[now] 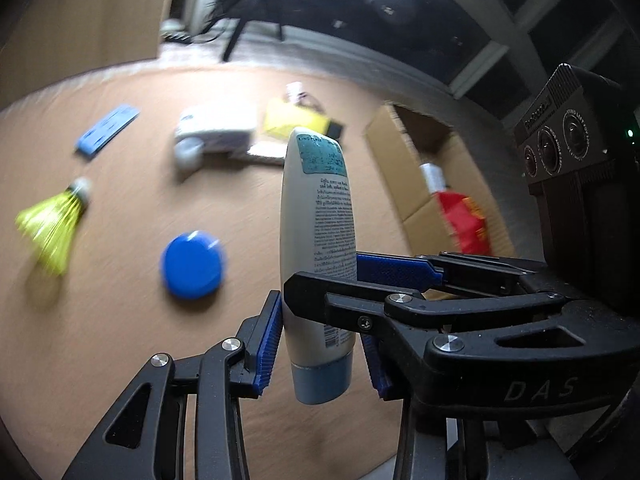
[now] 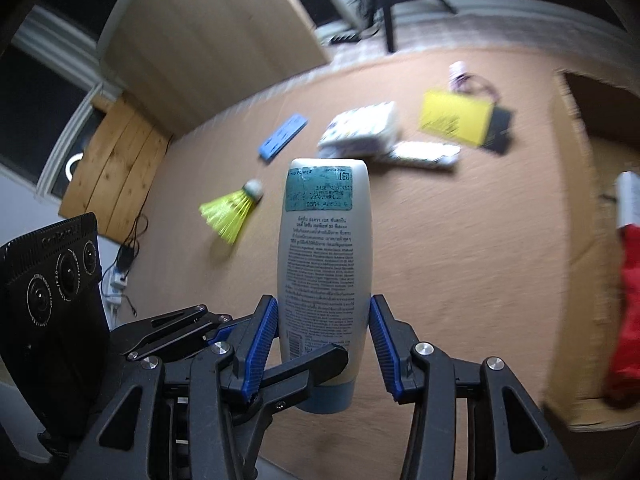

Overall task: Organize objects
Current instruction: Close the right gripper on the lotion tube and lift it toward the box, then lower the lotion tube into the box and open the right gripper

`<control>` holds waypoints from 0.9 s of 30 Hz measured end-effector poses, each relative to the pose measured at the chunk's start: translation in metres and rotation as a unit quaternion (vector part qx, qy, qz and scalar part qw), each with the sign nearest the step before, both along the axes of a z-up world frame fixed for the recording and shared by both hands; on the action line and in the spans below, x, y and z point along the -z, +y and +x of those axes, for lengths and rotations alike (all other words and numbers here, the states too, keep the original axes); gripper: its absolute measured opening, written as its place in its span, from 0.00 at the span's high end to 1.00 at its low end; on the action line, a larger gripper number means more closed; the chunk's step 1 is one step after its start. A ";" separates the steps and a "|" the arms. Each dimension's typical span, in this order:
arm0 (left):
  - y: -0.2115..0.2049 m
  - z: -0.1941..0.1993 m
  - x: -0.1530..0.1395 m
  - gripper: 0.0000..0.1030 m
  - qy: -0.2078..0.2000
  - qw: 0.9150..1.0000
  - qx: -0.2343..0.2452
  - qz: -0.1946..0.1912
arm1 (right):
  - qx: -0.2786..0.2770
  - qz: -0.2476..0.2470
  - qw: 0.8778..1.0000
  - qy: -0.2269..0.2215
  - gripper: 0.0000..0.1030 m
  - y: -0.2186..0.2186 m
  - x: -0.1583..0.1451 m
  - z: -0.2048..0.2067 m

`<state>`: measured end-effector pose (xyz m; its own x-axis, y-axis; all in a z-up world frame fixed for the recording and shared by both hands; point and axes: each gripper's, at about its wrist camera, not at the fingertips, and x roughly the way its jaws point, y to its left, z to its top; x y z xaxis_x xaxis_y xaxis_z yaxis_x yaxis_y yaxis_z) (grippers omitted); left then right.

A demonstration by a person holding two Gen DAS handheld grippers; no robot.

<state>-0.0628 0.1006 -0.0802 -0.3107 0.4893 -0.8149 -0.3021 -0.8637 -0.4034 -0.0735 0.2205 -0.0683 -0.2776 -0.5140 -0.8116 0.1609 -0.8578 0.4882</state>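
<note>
Blurred shuttlecock (image 1: pixel 54 228), red packet (image 2: pixel 628 312) cut off, box (image 1: pixel 424 184) contents unclear

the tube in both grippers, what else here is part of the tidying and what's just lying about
In the job:
- tube, cap down, clamped by the left gripper and the right gripper
- cardboard box
- shuttlecock
- blue lid
- yellow packet

Lying about:
- wooden panel
- cables
</note>
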 end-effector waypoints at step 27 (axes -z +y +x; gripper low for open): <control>0.171 -0.042 -0.023 0.61 0.026 0.996 0.085 0.030 | 0.105 0.027 0.994 0.021 0.58 0.166 -0.028 -0.009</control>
<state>-0.1052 0.2721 -0.0570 -0.2601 0.5854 -0.7679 -0.4626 -0.7736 -0.4330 -0.0823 0.3863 -0.0403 -0.4087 -0.3969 -0.8218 -0.0040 -0.8997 0.4365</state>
